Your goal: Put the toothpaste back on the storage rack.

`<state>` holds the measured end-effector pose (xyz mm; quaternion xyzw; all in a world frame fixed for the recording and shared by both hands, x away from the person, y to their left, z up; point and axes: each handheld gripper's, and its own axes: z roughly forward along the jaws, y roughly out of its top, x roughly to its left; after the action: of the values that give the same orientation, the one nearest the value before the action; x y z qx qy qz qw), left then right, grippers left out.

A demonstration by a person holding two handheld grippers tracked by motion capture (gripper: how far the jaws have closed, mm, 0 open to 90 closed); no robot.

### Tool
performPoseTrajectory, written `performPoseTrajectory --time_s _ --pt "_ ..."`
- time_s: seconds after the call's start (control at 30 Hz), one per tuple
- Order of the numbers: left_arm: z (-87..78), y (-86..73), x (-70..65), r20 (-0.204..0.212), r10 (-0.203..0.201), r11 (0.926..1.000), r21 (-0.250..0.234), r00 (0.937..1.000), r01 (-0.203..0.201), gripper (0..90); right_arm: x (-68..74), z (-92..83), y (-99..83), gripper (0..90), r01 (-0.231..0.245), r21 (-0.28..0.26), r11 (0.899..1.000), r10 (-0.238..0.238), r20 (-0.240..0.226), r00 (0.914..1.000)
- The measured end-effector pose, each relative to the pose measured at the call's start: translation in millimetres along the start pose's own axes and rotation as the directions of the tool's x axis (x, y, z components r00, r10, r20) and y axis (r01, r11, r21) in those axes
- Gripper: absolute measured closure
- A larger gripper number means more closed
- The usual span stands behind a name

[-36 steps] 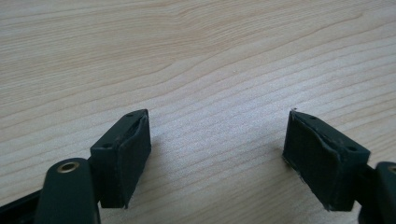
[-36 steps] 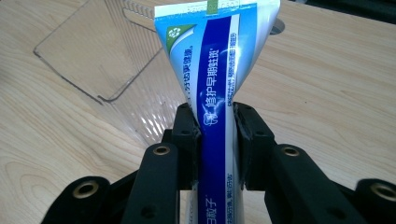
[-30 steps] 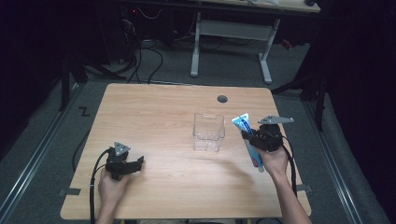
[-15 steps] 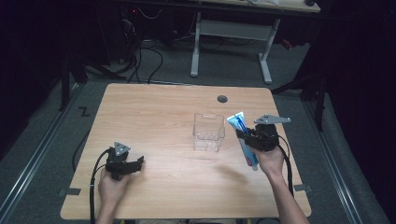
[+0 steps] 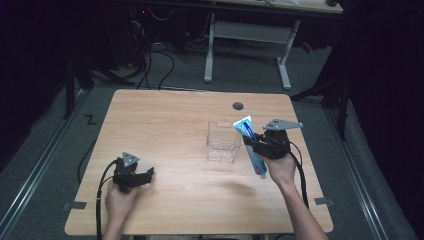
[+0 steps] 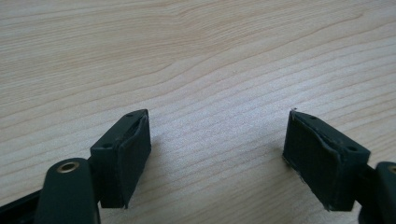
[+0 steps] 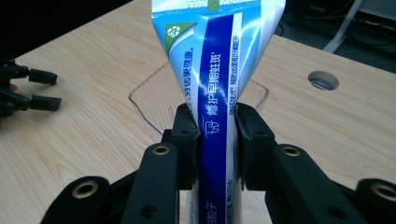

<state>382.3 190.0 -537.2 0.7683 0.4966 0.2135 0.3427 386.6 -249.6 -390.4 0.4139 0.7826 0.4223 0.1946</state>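
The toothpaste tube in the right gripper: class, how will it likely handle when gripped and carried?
The toothpaste tube probably squashes: the right gripper pinches its middle narrow. Its glossy skin may slide. Its flat crimped end should stop rolling.

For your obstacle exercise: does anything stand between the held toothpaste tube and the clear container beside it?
Nothing visible does. The right hand-held gripper holds the toothpaste tube just beside the clear container, whose top is open.
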Motion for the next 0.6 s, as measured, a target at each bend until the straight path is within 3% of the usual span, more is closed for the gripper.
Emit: performPoseTrajectory --time_s 0.6 --pt "0.0 0.0 0.0 0.0 0.0 1.0 0.0 1.0 0.0 23.2 15.0 11.8 29.5 71.7 0.028 -0.041 0.999 -0.03 -0.037 0.9989"
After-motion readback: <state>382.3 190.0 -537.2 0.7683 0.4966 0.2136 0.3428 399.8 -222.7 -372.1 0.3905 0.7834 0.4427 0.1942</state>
